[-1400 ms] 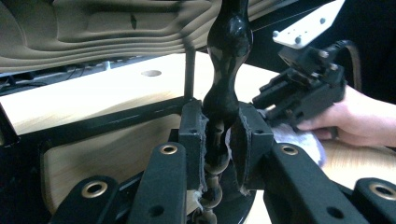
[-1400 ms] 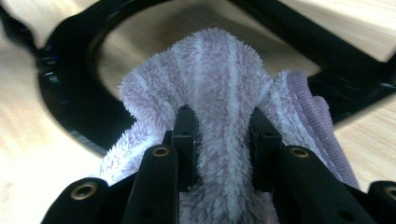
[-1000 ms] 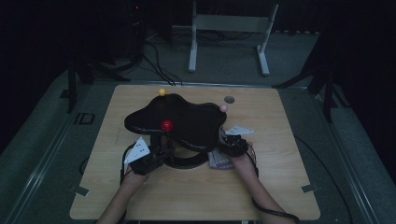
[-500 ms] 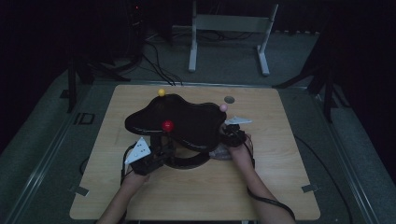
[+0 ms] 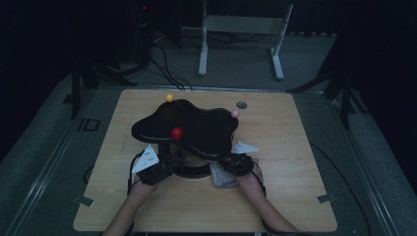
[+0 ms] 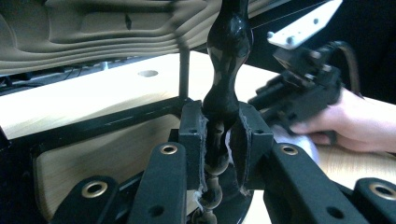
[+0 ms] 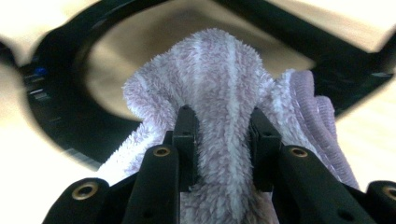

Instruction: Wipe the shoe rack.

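Note:
A glossy black, blob-shaped top stands on a black ring base on the wooden table. It carries a red ball, a yellow ball and a pink ball. My left gripper is shut on the stand's black turned post, low down near the base. My right gripper is shut on a lilac fuzzy cloth, held beside the ring base under the top's near right edge. The right gripper also appears in the left gripper view.
The wooden table has bare board to the right and along the near edge. A small grey disc lies at the back. A white frame and cables stand on the dark floor beyond the table.
The right gripper with the cloth has swung away along the top's right edge, then come back toward the near side and slightly left. The left gripper has kept still on the post.

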`<state>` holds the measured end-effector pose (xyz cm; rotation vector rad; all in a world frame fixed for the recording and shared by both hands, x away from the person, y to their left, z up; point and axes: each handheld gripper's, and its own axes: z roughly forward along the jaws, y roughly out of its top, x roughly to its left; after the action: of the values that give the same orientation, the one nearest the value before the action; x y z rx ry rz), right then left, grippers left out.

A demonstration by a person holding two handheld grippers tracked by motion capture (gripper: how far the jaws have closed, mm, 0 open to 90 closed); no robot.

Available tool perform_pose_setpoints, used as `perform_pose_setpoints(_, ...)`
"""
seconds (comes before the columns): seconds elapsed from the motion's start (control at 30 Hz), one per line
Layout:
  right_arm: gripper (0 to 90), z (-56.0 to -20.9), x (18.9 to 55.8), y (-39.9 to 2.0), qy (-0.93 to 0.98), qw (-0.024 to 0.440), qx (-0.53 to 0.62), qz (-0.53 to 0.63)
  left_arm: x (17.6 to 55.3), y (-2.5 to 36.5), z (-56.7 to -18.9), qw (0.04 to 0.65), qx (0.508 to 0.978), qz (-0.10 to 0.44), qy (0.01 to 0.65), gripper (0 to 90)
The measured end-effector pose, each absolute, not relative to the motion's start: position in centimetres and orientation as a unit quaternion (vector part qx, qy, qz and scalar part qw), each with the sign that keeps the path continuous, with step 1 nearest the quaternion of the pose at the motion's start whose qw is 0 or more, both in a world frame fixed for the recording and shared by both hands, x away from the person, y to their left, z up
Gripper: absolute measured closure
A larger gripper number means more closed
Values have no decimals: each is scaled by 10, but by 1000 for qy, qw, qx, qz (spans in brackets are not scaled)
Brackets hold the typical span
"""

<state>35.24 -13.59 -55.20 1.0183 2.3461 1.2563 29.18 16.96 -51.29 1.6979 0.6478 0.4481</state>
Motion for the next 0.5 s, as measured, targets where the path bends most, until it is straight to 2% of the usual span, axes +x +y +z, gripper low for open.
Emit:
perform_pose_setpoints(0.2,700,-552,331,-117,829,120,321,442,292,170,-513,594,730,193,278,757)
perform_pose_setpoints(0.5,704,-551,324,-103,829,96,313,454,292,170,-513,593,731,192,278,756)
